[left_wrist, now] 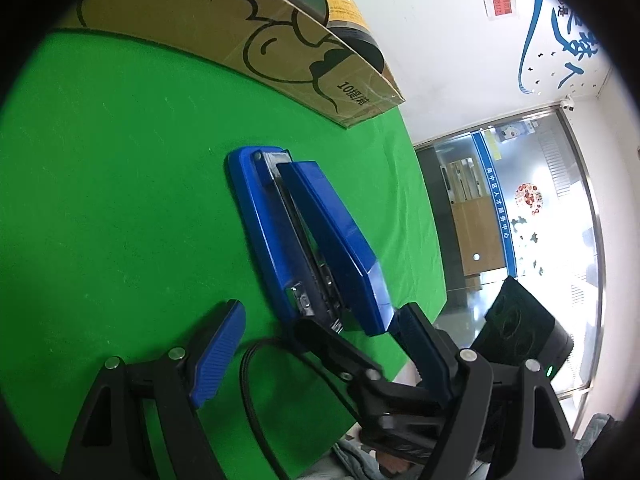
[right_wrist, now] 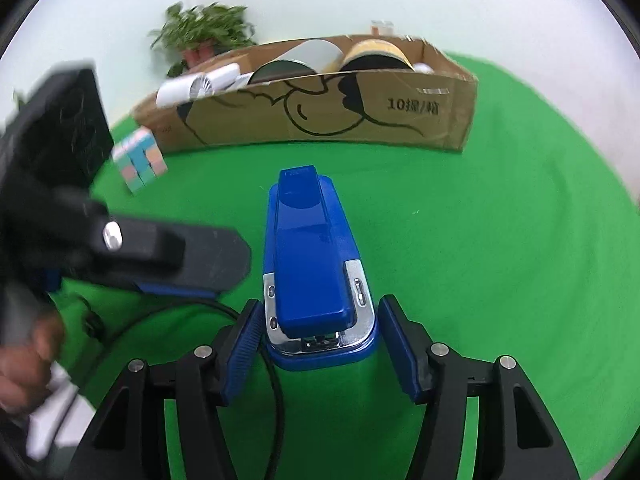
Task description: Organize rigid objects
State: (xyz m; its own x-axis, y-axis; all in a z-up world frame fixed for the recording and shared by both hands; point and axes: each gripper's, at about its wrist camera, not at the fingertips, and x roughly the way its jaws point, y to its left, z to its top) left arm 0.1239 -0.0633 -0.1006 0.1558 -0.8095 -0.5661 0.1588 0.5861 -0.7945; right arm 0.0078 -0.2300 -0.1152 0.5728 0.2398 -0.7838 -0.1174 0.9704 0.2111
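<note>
A blue stapler (right_wrist: 312, 248) lies flat on the green table (right_wrist: 480, 260), its hinge end toward me in the right wrist view. My right gripper (right_wrist: 320, 308) straddles that end, and both blue pads press on the sides of its base. In the left wrist view the stapler (left_wrist: 304, 236) is seen from the side. My left gripper (left_wrist: 320, 312) stands open around the stapler's near end. Its right pad (left_wrist: 420, 344) touches the top arm and its left pad (left_wrist: 220, 352) is well apart. A black finger of the right gripper (left_wrist: 332, 344) reaches in between.
A cardboard box (right_wrist: 320, 112) at the back of the table holds tape rolls and white items. A pastel puzzle cube (right_wrist: 140, 160) stands left of it. A black cable (right_wrist: 224, 308) crosses the near table. A person's hand (right_wrist: 28, 364) holds the left gripper (right_wrist: 200, 256).
</note>
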